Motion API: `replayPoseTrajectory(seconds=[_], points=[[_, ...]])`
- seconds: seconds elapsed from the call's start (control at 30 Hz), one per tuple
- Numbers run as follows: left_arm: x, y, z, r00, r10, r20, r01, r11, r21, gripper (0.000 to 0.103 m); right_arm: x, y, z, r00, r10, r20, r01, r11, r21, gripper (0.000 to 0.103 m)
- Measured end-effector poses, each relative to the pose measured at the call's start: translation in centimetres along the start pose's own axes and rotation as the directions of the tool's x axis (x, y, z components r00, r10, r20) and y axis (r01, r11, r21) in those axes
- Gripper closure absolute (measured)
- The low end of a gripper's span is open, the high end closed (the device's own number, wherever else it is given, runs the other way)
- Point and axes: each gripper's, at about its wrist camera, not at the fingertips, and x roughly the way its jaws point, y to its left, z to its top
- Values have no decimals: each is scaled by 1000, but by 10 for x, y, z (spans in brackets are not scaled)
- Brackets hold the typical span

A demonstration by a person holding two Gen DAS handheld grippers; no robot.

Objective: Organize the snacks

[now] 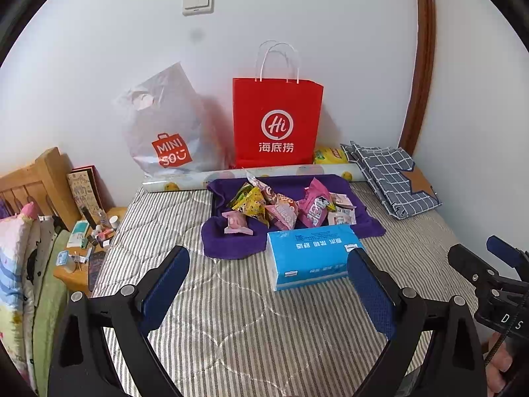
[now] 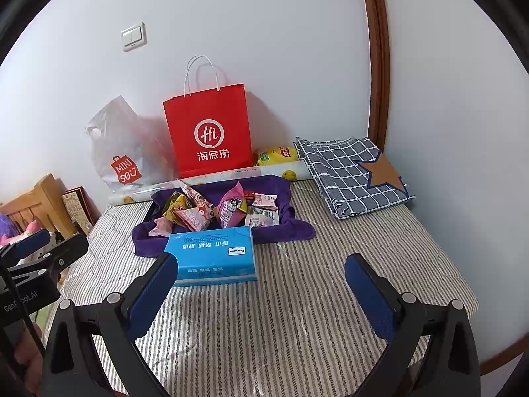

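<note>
Several snack packets [image 1: 281, 206] [image 2: 215, 210], pink, yellow and white, lie heaped in a tray lined with a purple towel [image 1: 221, 248] [image 2: 145, 243] on the striped mattress. A blue tissue pack [image 1: 310, 254] [image 2: 211, 254] lies just in front of the tray. Behind it stand a red paper bag [image 1: 277, 122] [image 2: 208, 132] and a clear Miniso plastic bag [image 1: 165, 132] [image 2: 122, 152]. My left gripper [image 1: 267, 268] hovers open above the mattress, short of the tissue pack. My right gripper [image 2: 261, 274] is open too, its left finger overlapping the pack's corner in view. Both hold nothing.
A folded blue checked cloth [image 1: 396, 178] [image 2: 350, 172] lies at the right by the wall. A patterned roll [image 1: 251, 173] and a yellow packet [image 2: 277, 155] sit along the wall. A wooden bedside stand [image 1: 86, 241] with small bottles is at the left.
</note>
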Motion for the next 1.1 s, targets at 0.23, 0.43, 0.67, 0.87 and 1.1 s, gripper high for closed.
replayPoseTrajectory(seconds=[0.23,0.43,0.67,0.87,1.1], points=[[-2,-4,0,1000,0,6,0,1000,12,7,-2,-2,0,1000,3,1,-3,1000,4,1],[-2,-6,0,1000,-2,5,2,1000,11,7,-4,-3,0,1000,3,2,-3,1000,7,1],[-2,-9,-1,1000,-7,2,7,1000,11,7,-6,-5,1,1000,-3,0,3,1000,17,1],[-2,-10,-2,1000,-9,1,9,1000,11,7,-7,-5,0,1000,-2,1,2,1000,21,1],[-2,-14,-2,1000,-11,1,11,1000,18,7,-10,-5,1,1000,-3,7,2,1000,25,1]])
